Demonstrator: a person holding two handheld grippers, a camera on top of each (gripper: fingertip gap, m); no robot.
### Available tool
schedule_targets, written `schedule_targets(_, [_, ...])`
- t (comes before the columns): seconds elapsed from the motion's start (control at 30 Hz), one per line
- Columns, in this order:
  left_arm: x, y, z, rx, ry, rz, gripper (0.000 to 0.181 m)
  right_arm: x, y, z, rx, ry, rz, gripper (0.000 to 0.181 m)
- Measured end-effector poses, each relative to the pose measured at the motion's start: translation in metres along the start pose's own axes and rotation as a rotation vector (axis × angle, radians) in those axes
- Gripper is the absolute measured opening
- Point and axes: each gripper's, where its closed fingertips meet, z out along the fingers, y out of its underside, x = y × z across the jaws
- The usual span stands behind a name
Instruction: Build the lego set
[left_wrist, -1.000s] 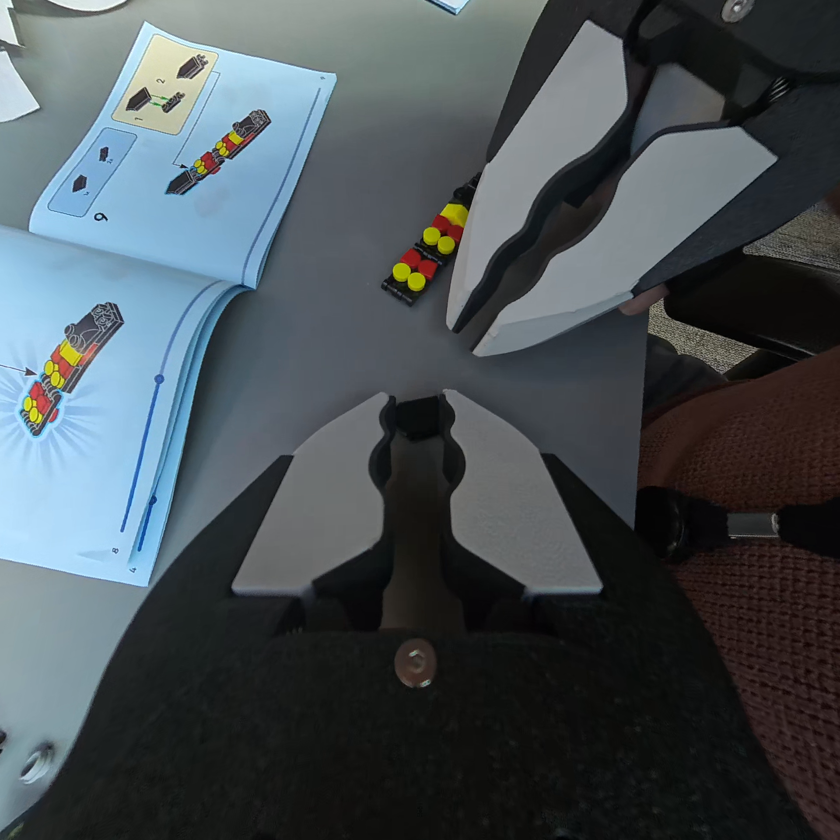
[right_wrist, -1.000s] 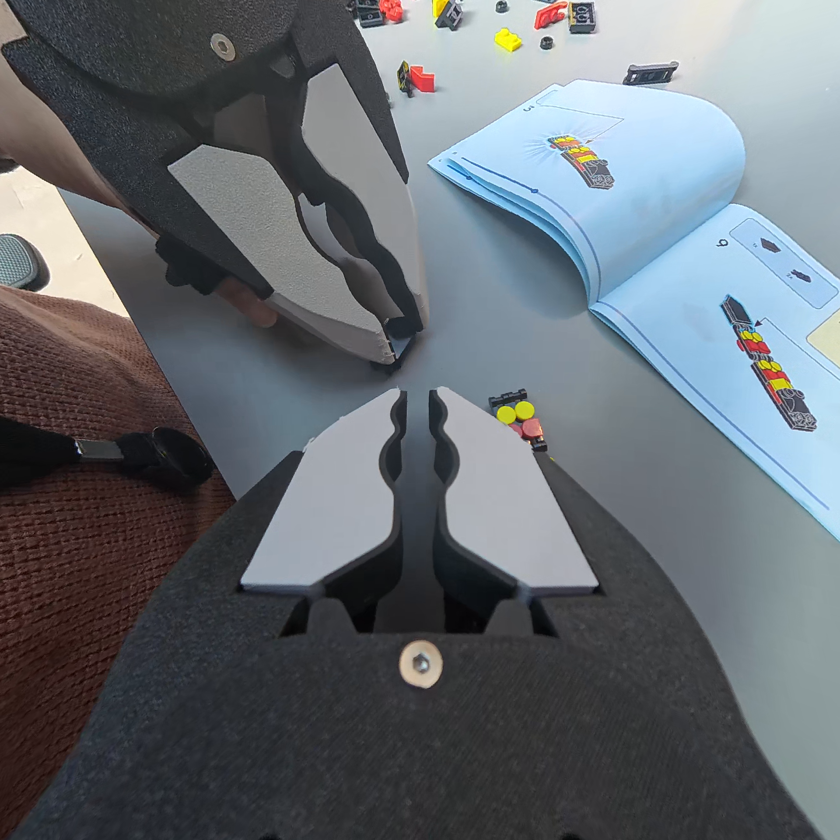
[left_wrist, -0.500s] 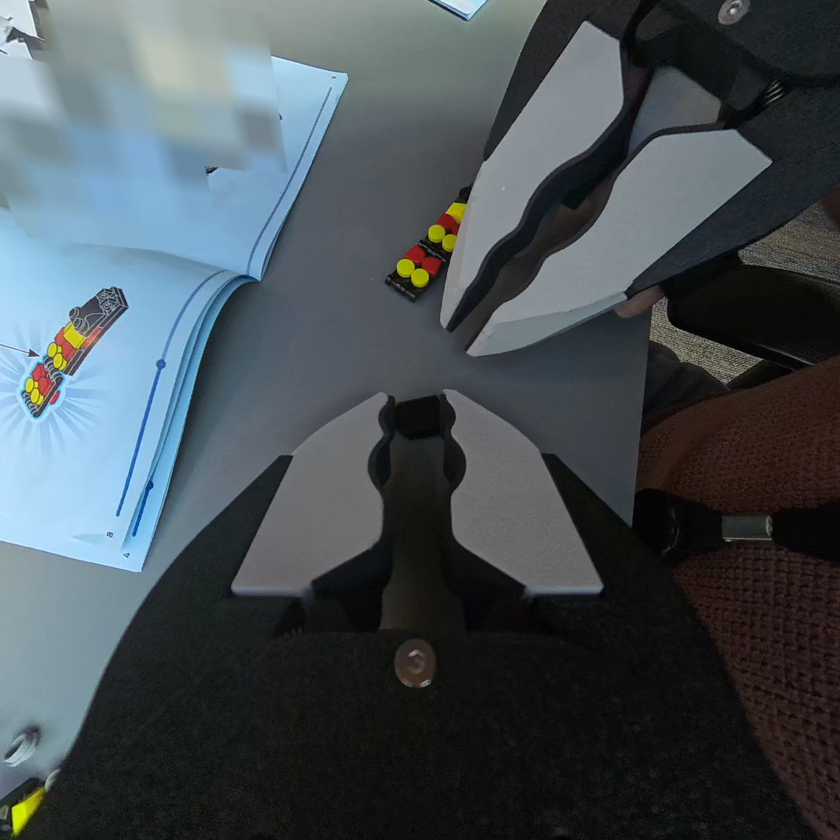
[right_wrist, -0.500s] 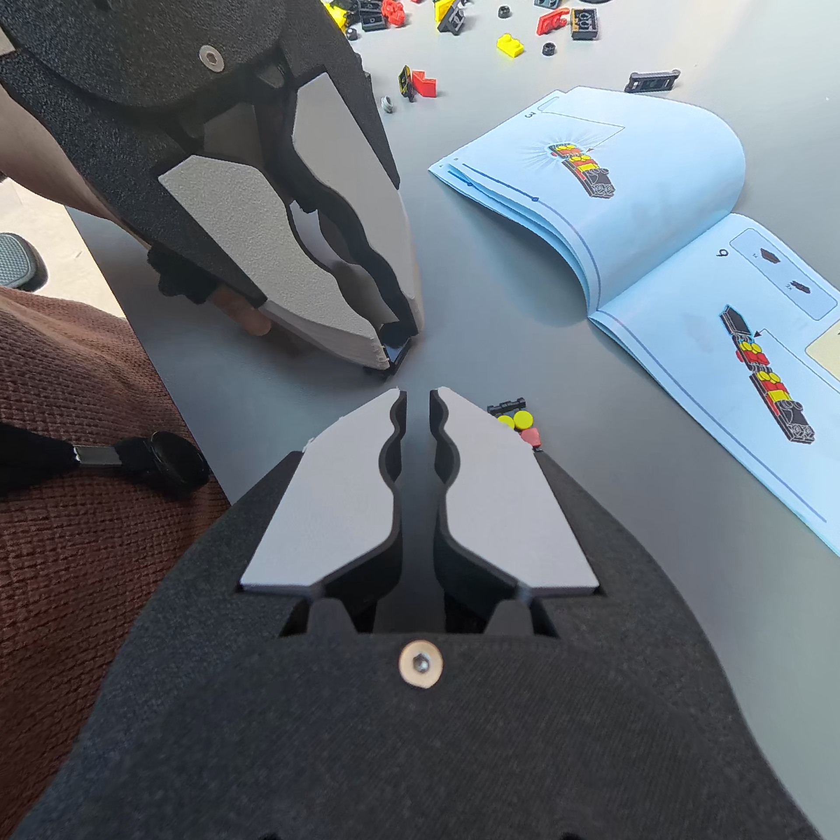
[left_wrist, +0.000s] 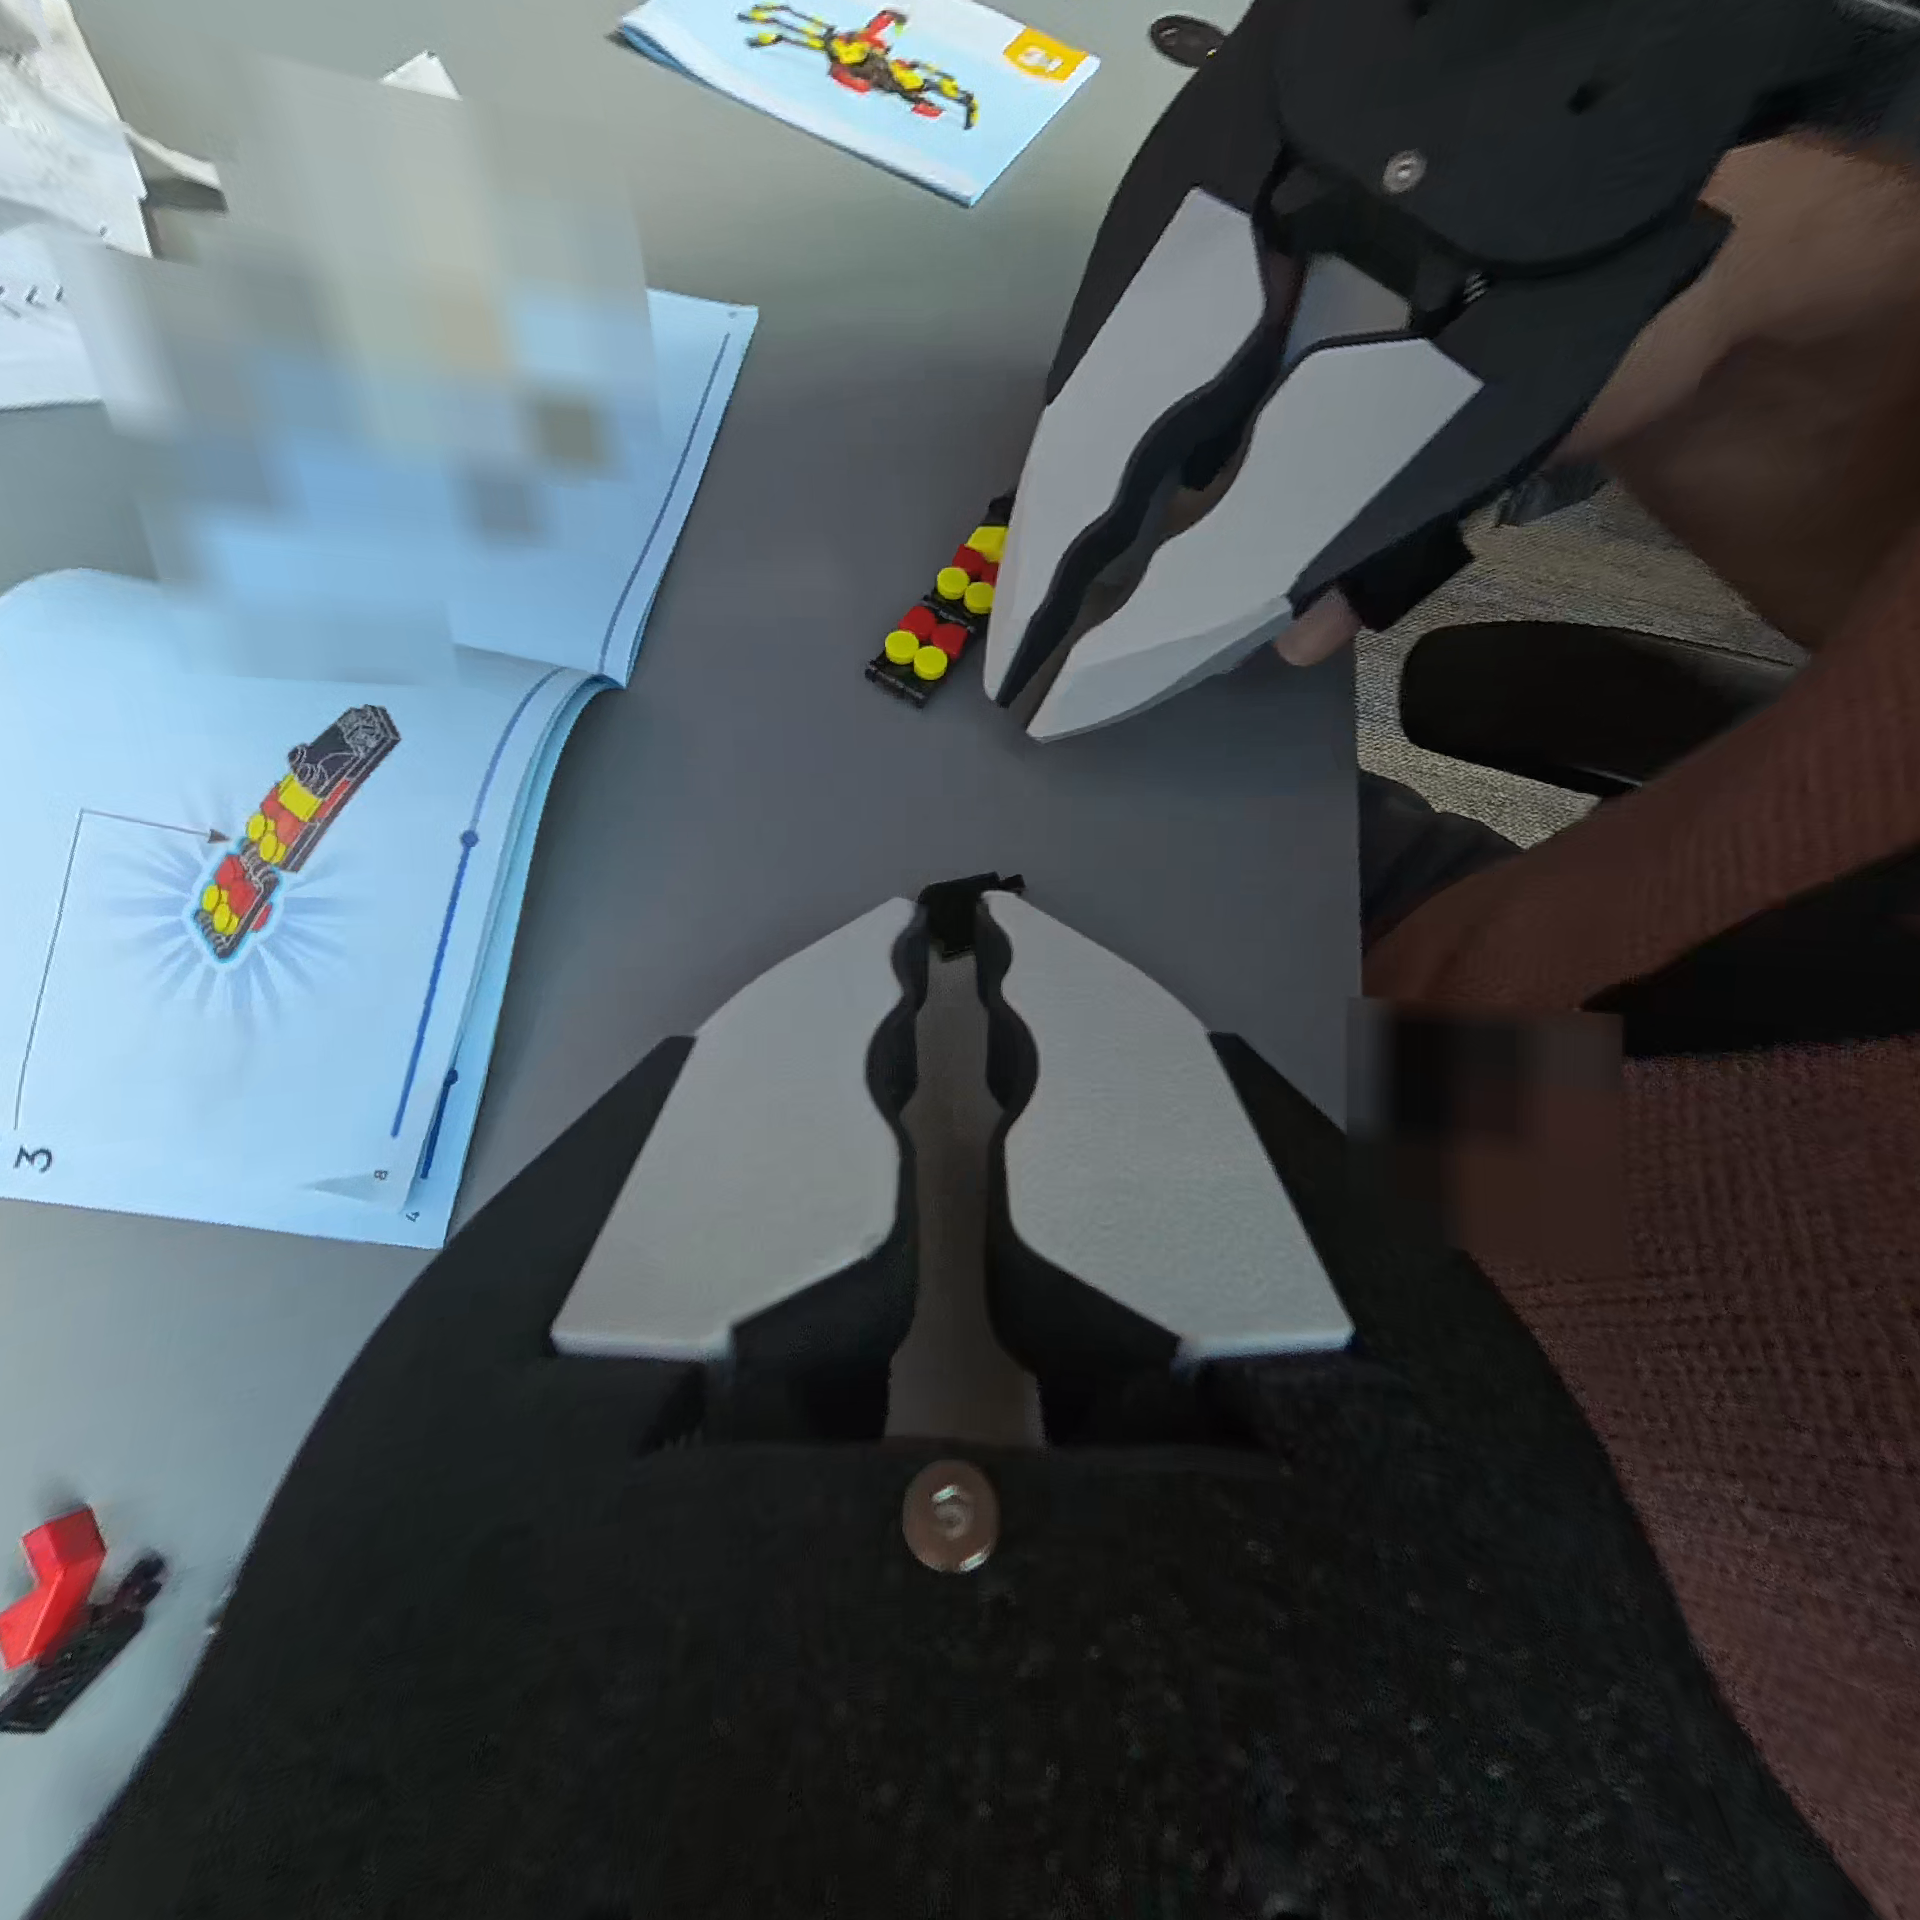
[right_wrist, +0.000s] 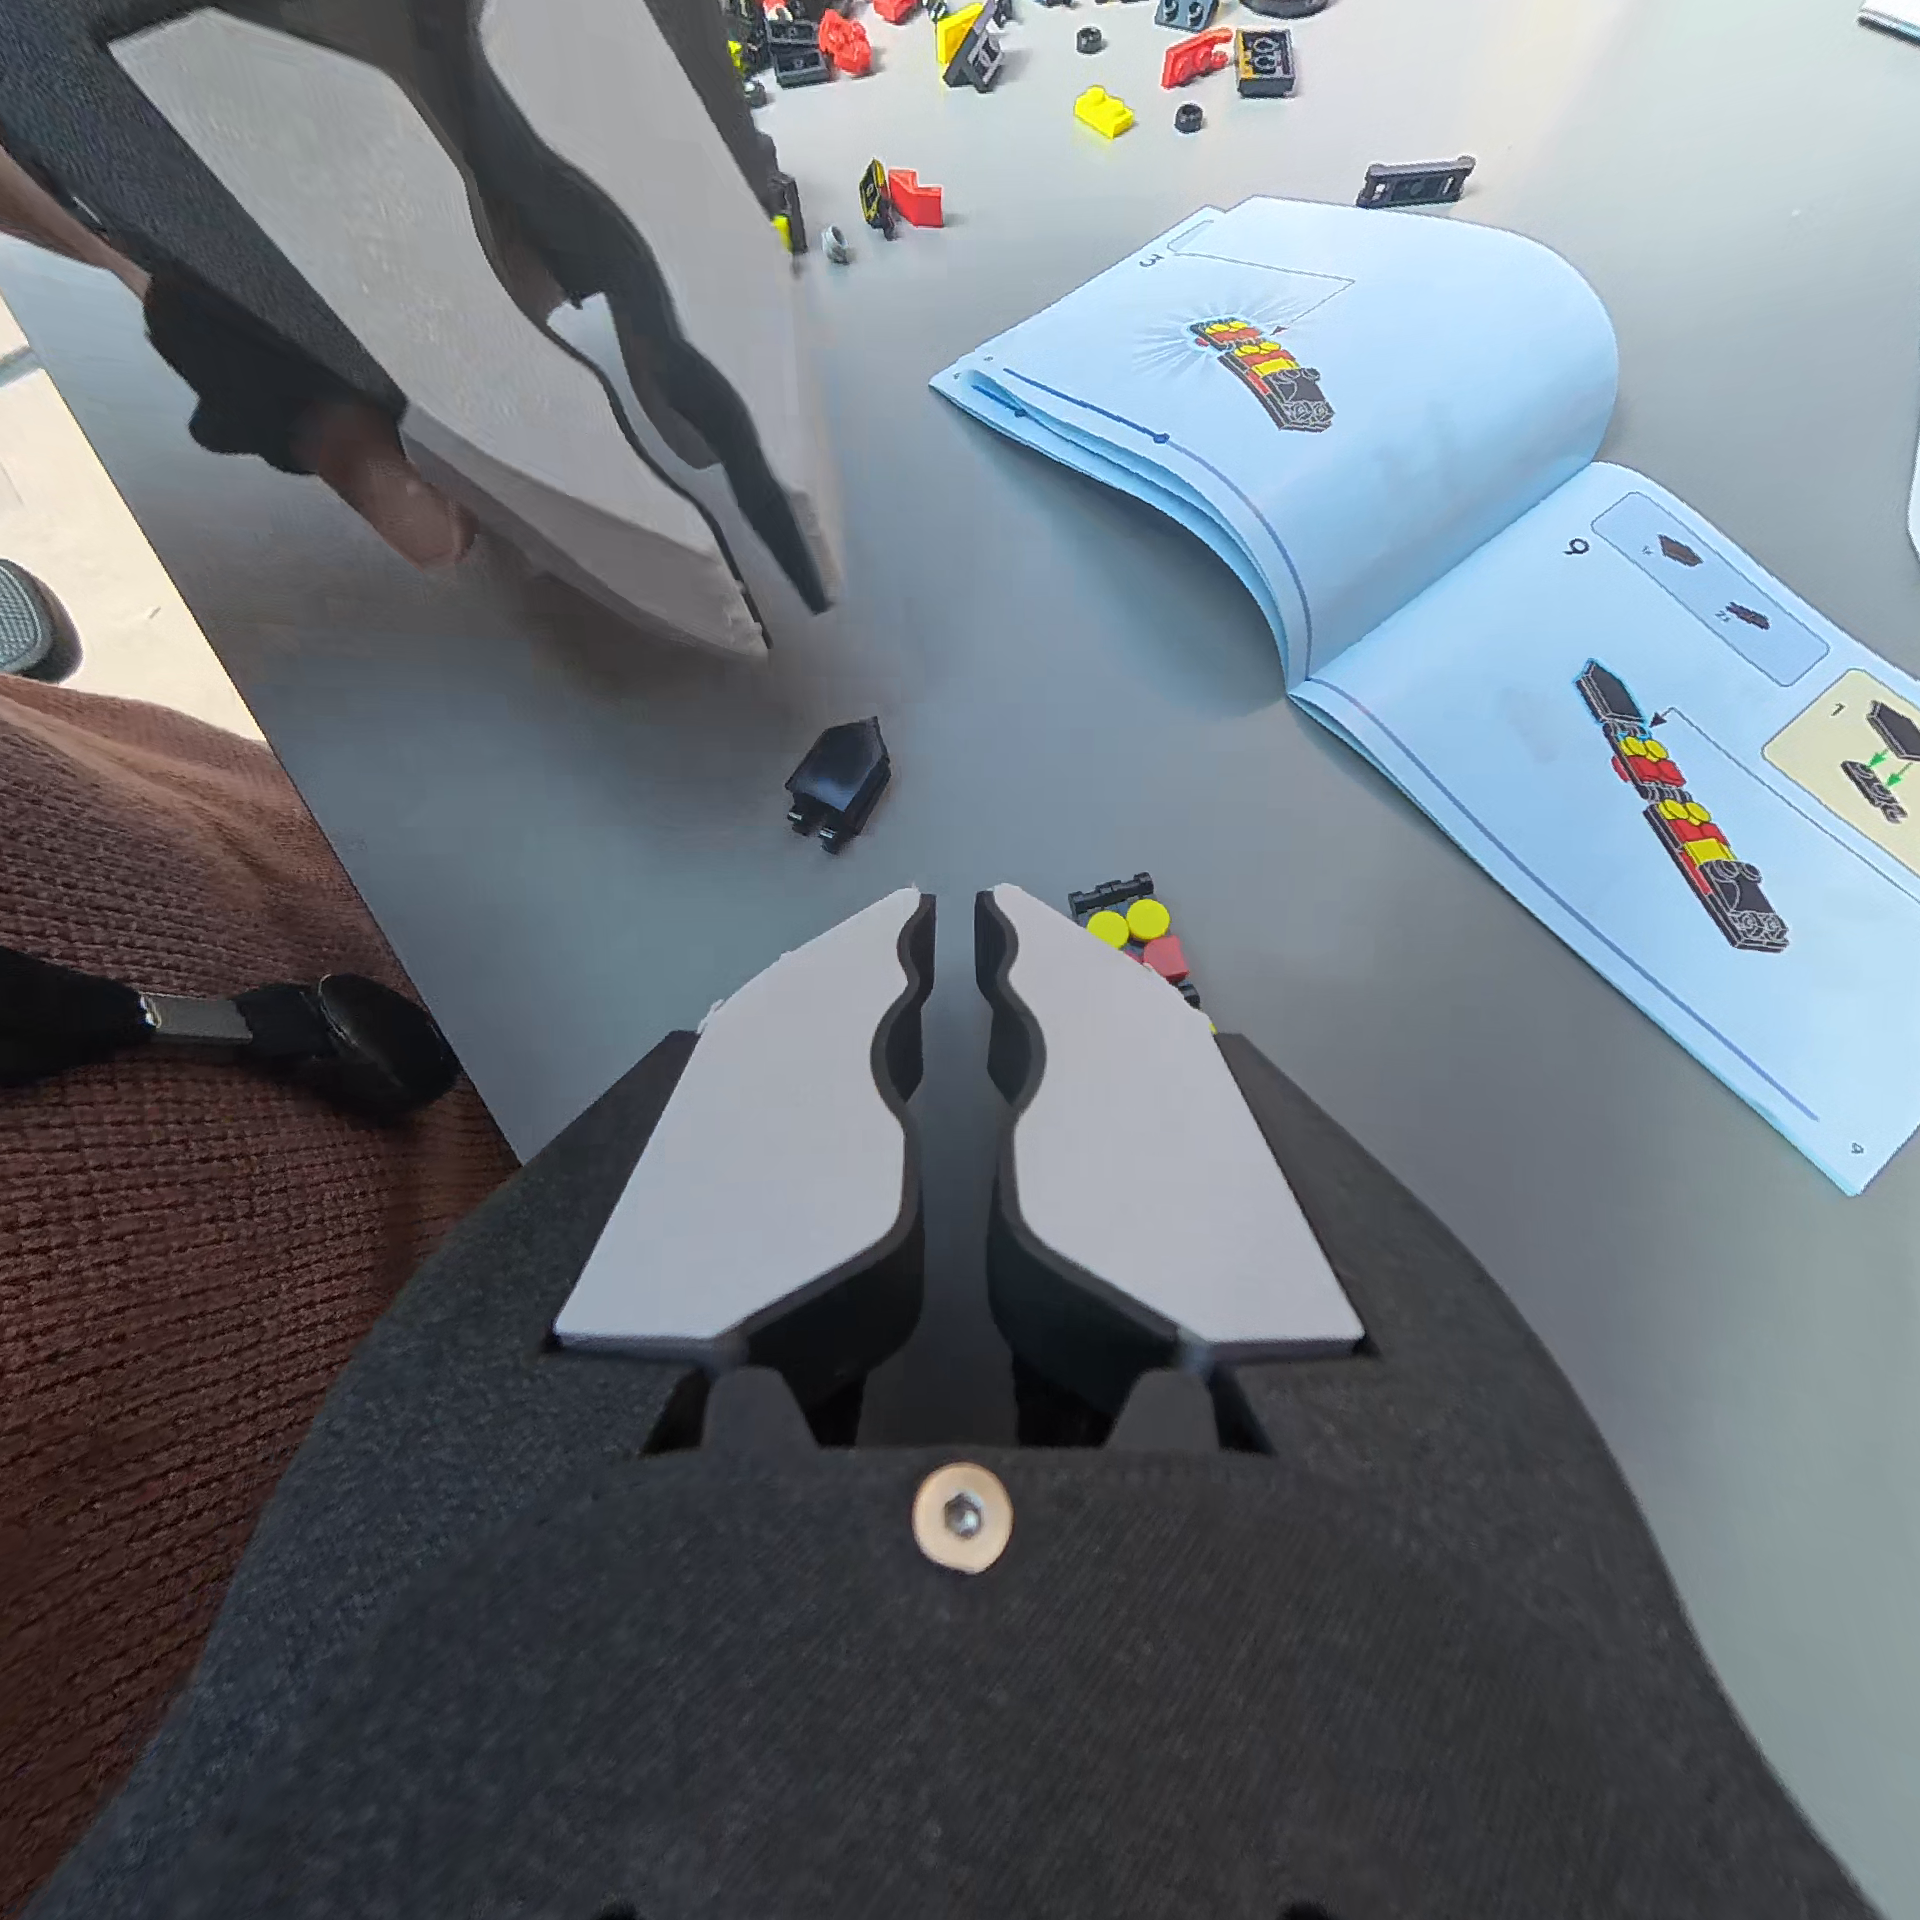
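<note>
A small black lego piece (right_wrist: 842, 784) lies loose on the grey table, apart from both grippers; in the left wrist view it shows just past my fingertips (left_wrist: 971, 891). My left gripper (left_wrist: 951, 914) is nearly shut and empty, raised above the table; it also shows in the right wrist view (right_wrist: 790, 623), blurred. The black strip with red and yellow round studs (left_wrist: 940, 623) lies flat right beside my right gripper (right_wrist: 956, 899), which is shut and empty with its tips low over the table. The strip also shows in the right wrist view (right_wrist: 1132, 930).
An open blue instruction booklet (right_wrist: 1455, 520) lies beyond the strip; a second booklet (left_wrist: 862, 83) lies farther off. Several loose red, yellow and black pieces (right_wrist: 1101, 109) are scattered at the far side. A person's brown sleeve (right_wrist: 156, 1247) sits past the table edge (left_wrist: 1356, 831). About 6 centimeters separates my left fingertips from my right.
The black piece has left my left gripper and now lies on the table. My left gripper has lifted away and its jaws have closed further. The right gripper stays shut by the strip.
</note>
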Motion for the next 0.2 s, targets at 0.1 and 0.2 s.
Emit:
schedule_targets(0.1, [-0.003, -0.008, -0.012, 0.068, 0.012, 0.204, 0.000, 0.001, -0.003, -0.003, 0.030, 0.010, 0.004, 0.001])
schedule_targets(0.2, [-0.001, -0.002, -0.002, -0.041, 0.054, 0.362, 0.000, -0.016, 0.002, -0.001, -0.009, -0.087, 0.059, 0.000])
